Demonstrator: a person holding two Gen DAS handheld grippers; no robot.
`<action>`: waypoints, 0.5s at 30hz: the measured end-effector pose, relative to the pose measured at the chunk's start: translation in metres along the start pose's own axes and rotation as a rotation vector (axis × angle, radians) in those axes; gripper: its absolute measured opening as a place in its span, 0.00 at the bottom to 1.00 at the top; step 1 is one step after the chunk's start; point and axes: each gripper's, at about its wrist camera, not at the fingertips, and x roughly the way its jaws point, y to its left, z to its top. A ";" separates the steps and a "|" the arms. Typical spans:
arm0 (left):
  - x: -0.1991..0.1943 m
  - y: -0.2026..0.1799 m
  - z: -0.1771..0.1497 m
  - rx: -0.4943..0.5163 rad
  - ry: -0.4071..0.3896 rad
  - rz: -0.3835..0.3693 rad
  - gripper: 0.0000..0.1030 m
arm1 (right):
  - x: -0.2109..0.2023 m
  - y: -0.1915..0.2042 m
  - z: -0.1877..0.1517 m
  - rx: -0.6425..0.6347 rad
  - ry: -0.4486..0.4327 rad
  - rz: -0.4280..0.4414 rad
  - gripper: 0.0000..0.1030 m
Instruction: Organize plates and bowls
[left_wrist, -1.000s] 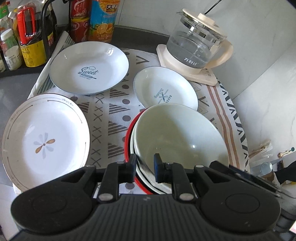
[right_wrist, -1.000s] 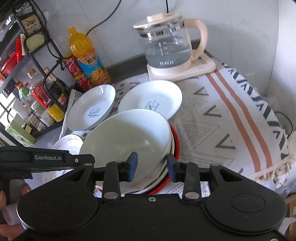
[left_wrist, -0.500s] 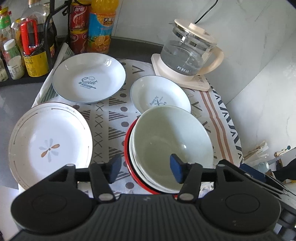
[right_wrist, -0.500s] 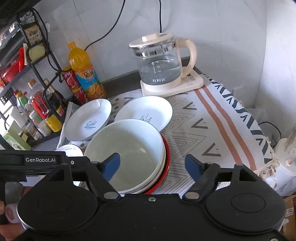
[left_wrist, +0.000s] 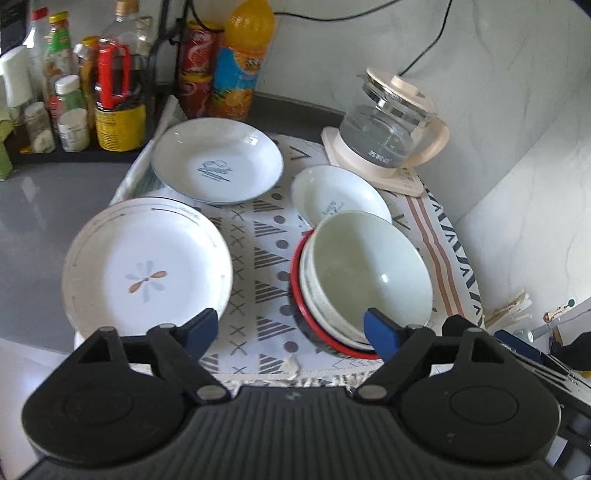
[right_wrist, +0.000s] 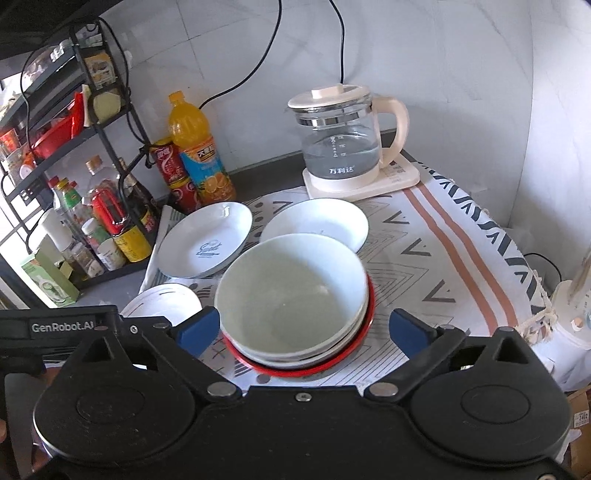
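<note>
Both grippers backed off bowl stack (left_wrist: 365, 273), jaws opening, empty

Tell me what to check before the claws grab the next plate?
1. Left claw holds nothing: ok, jaws opening.
2. Right claw holds nothing: ok, jaws opening.
3. Bowl stack sits level: not ok, the top bowl leans.
4. Flower plate lies free on the cloth: ok.
5. Sweet plate has nothing on it: ok.
6. Small plate clear of the stack: cannot tell, the bowls hide its near edge.
</note>
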 end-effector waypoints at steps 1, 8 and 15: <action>-0.003 0.003 -0.001 -0.002 -0.005 0.004 0.90 | -0.001 0.003 -0.001 -0.002 -0.003 -0.001 0.96; -0.025 0.025 -0.008 0.003 -0.044 0.031 1.00 | -0.012 0.028 -0.009 -0.023 -0.042 0.003 1.00; -0.040 0.046 -0.014 -0.003 -0.061 0.064 1.00 | -0.007 0.048 -0.011 -0.030 -0.050 0.011 1.00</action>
